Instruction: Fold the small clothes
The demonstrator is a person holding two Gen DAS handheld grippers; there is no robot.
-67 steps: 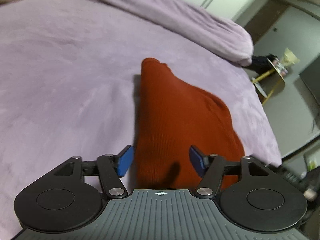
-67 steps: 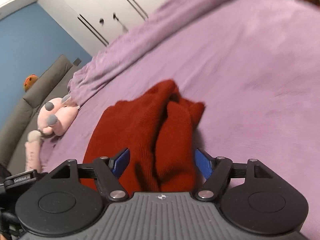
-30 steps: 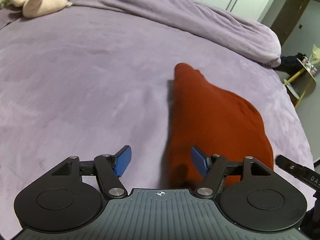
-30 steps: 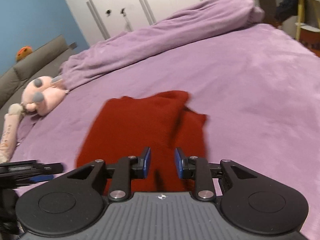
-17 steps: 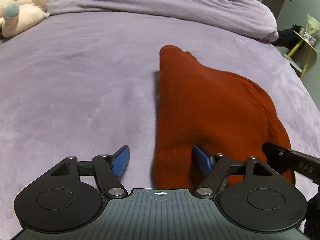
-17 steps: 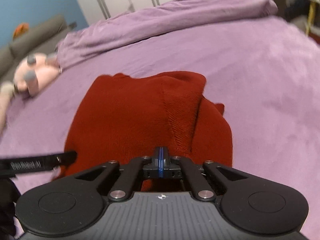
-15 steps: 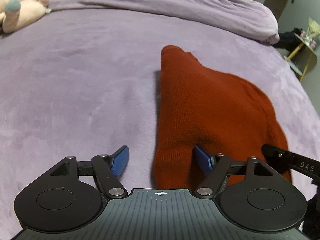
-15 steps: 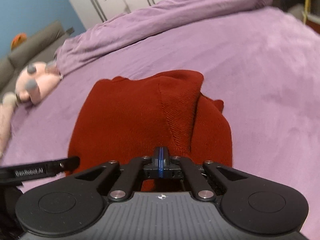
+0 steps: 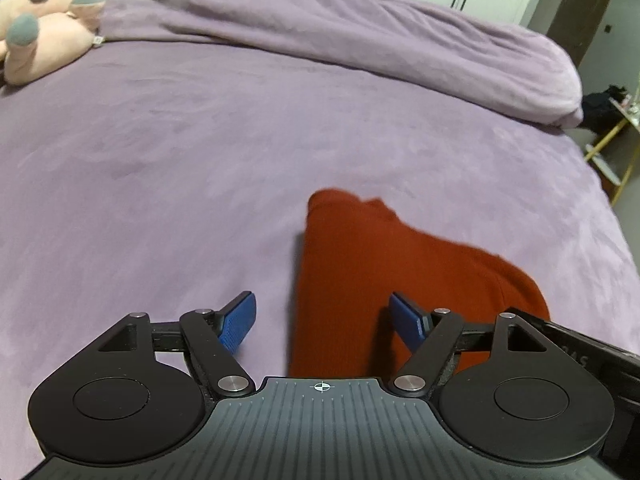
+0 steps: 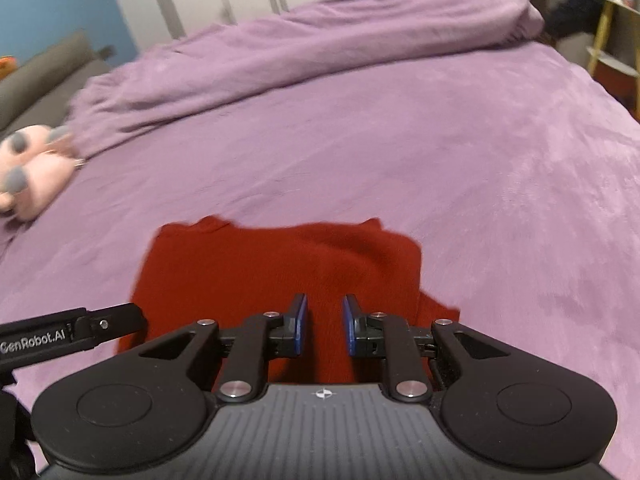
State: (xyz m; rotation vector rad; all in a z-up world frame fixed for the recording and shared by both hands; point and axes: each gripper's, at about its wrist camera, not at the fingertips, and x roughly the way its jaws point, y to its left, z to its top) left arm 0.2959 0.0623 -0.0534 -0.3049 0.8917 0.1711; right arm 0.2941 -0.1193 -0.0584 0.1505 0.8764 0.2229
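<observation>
Parting again, the right claw stands narrow, seemingly empty, over the flatter red garment.

One folded rust-red knitted garment lies ahead of the fingers on one purple plush bedspread. One pink stuffed toy with grey tips sits far beyond, left.
</observation>
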